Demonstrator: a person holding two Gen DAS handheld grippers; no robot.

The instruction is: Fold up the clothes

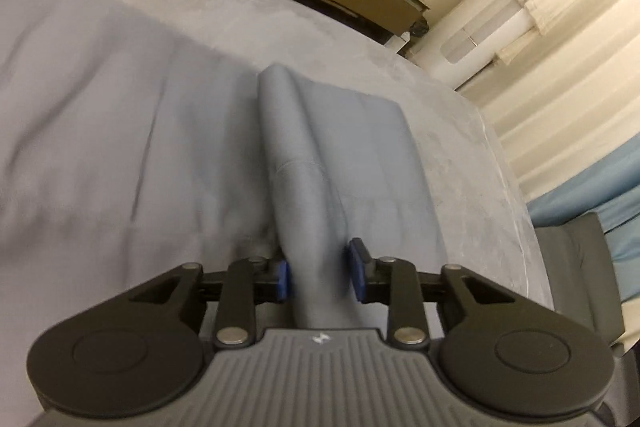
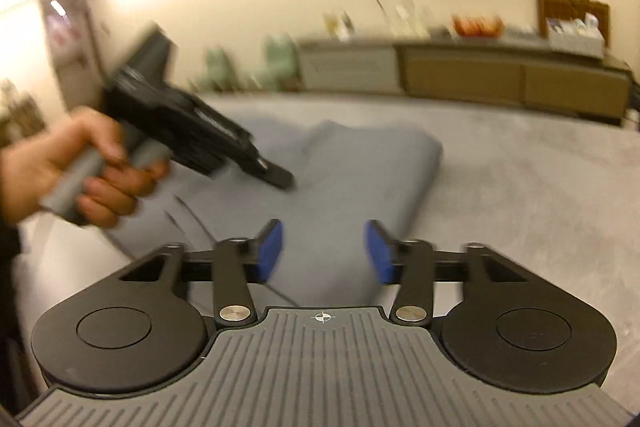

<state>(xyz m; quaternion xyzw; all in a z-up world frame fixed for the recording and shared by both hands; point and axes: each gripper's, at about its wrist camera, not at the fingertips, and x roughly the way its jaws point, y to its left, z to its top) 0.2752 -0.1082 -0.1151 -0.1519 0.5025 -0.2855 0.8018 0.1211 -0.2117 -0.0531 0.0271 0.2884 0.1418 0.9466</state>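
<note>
While a raised ridge of the grey-blue garment [image 1: 308,187] runs up between its blue pads [image 1: 283,277], the left gripper [image 1: 320,273] stands at a narrow opening; the near pad touches the ridge, the far pad [image 1: 357,273] lies just beside it, and whether the cloth is pinched cannot be told. In the right wrist view this same gripper angles downward over the garment [image 2: 352,167], its grey handle wrapped by the person's left hand [image 2: 92,175], fingers curled underneath. The right gripper [image 2: 324,251] hovers above the garment's near edge, pads [image 2: 270,251] moderately apart and clear of the cloth. The garment lies partly folded on the grey bed surface [image 2: 540,195], a doubled panel at its far end. Behind stands a low cabinet [image 2: 512,83] against the cream wall.
</note>
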